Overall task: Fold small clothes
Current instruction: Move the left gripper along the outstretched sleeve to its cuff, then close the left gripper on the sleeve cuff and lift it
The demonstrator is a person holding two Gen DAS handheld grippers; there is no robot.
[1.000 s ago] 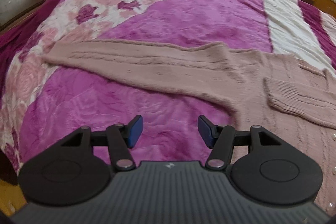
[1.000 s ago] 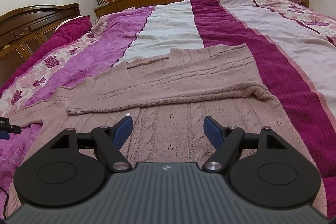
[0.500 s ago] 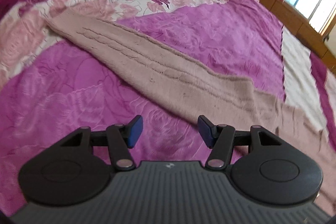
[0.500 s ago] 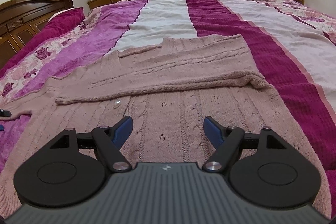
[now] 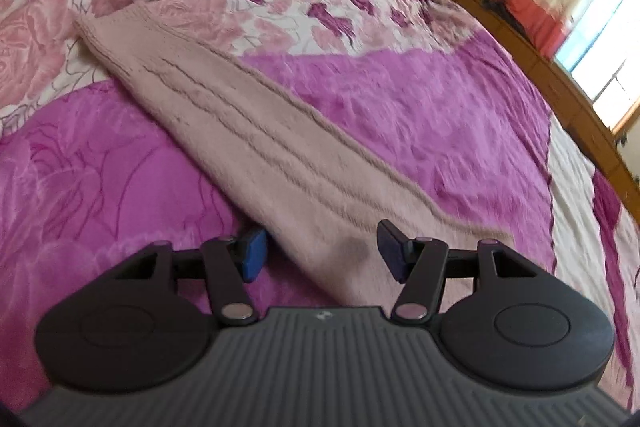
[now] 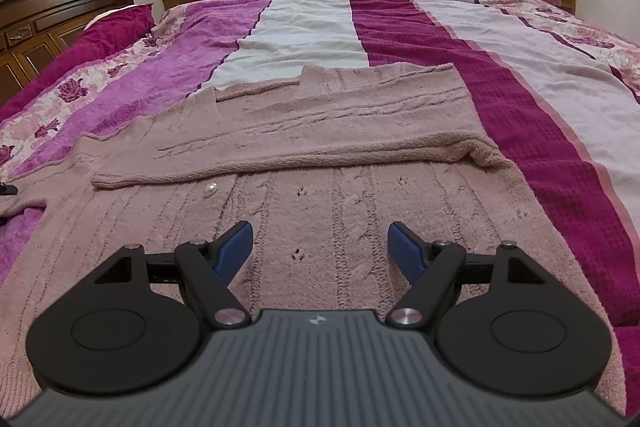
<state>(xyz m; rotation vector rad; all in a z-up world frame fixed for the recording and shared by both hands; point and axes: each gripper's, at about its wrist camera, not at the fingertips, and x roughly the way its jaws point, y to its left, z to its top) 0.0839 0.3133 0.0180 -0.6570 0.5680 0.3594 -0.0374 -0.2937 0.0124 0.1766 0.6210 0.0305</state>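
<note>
A: Progress? Where's the cardigan (image 6: 320, 195)?
B: Flat on the bed (image 6: 312, 27); one sleeve (image 6: 280, 147) folded across the chest; other sleeve (image 5: 256, 131) still stretched toward 10 o'clock.
A: Tools?
B: Left tool (image 5: 320, 247) apart, straddling that sleeve, no clamp; right tool (image 6: 320, 247) apart, empty; body folds left.

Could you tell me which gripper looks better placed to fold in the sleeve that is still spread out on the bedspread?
Left: the left gripper is open directly over the outstretched sleeve.
</note>
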